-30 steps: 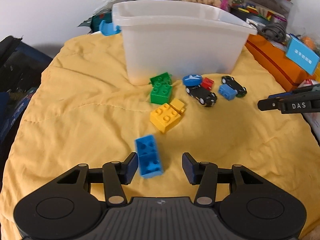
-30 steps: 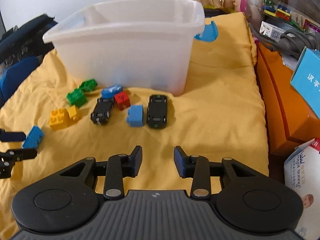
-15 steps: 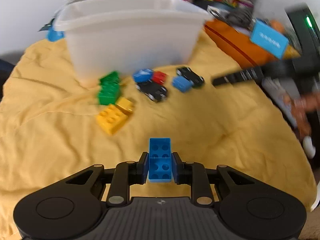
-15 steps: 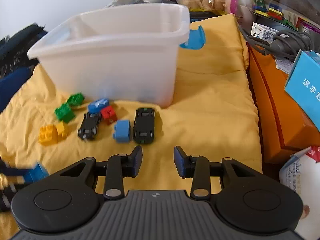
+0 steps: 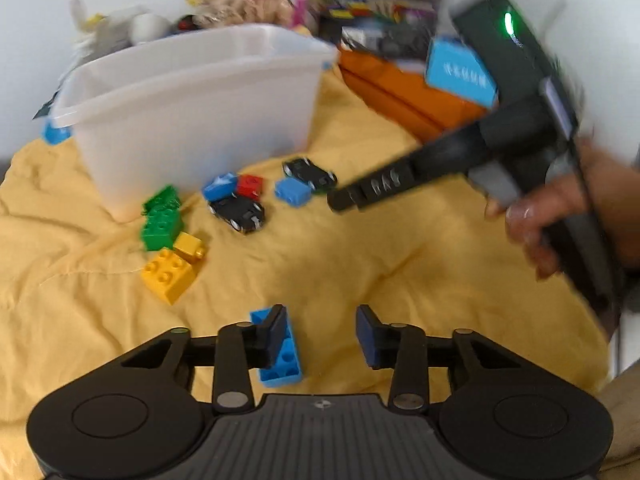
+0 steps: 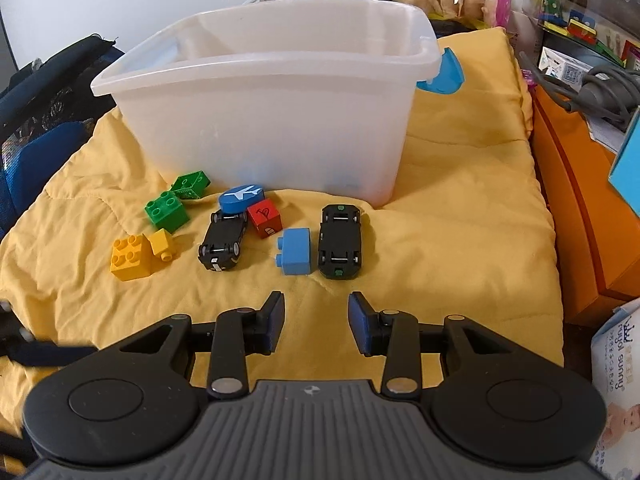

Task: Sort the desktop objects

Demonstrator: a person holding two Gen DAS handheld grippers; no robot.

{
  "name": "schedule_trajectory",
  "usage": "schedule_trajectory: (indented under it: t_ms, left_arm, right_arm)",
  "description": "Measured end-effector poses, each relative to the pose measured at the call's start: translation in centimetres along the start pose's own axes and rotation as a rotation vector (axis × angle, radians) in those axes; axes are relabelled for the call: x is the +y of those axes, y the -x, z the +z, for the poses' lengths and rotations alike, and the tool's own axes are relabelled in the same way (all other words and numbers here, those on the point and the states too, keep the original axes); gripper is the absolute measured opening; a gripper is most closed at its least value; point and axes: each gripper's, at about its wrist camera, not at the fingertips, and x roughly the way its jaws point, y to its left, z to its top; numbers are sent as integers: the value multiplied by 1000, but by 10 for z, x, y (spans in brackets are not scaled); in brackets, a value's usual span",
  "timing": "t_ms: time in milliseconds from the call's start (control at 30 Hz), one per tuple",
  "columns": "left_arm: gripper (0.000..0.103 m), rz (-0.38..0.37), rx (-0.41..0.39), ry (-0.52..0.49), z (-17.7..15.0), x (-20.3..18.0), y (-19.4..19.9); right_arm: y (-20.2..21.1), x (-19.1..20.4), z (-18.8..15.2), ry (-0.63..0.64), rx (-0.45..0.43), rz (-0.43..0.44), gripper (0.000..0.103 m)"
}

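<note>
Your left gripper had its jaws just opening again, spread over the yellow quilted cloth; the long blue plastic building brick lay against the inner face of the left finger, no longer pinched, with a clear gap to the right pad. Your right gripper hung with its jaws parted and nothing between them.

Just beyond the right gripper's fingertips sat the small light-blue block, and beside it to the right an upturned black toy car. A second black toy car lay to the left, touching the red cube and the blue oval piece with a white plane (the oval rested partly on that car's far end). Further left were the yellow bricks and the green bricks.

Behind all of them stood the translucent white plastic bin, its near wall rising directly behind the toys. In the left wrist view, your right hand and its black tool reached across above the cloth, its tip close over the car and the light-blue block. An orange box bordered the cloth on the right, with cluttered packages beyond the bin.
</note>
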Motion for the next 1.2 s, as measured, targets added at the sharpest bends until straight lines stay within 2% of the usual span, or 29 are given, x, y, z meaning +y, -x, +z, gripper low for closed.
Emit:
schedule_trajectory:
  t_ms: [67,133,300,433,567,700,867,967,1067,1200]
  left_arm:
    - [35,33,36,-7,-3,0,-9]
    - [34,99,42,13,-5,10,-10]
    - [34,165,63,182,-18,52,-6]
    - [35,239,56,208,-23,67,7]
    - [36,262,13,151,-21,61,20]
    - [37,309,-19,35,-17,40,26]
    - [37,239,-31,-69,-15,11,21]
    - [38,171,-25,-128,-17,-4,14]
    - [38,215,15,-185,-20,-9,0]
    - [38,297,41,-178,-24,4,-7]
  right_arm:
    - [3,0,-2,-2,1,-3,40]
    - [5,0,-5,2,2,-4,40]
    - [7,-1,-14,-9,9,-9,40]
    - [5,2,-20,-4,22,-5,40]
    - [4,9,-23,10,30,6,40]
    - [5,15,-24,35,25,14,40]
    - [5,20,-26,44,32,16,40]
    - [4,21,-27,49,38,14,40]
    - [3,22,-29,47,47,11,40]
    - [3,23,-31,44,54,7,40]
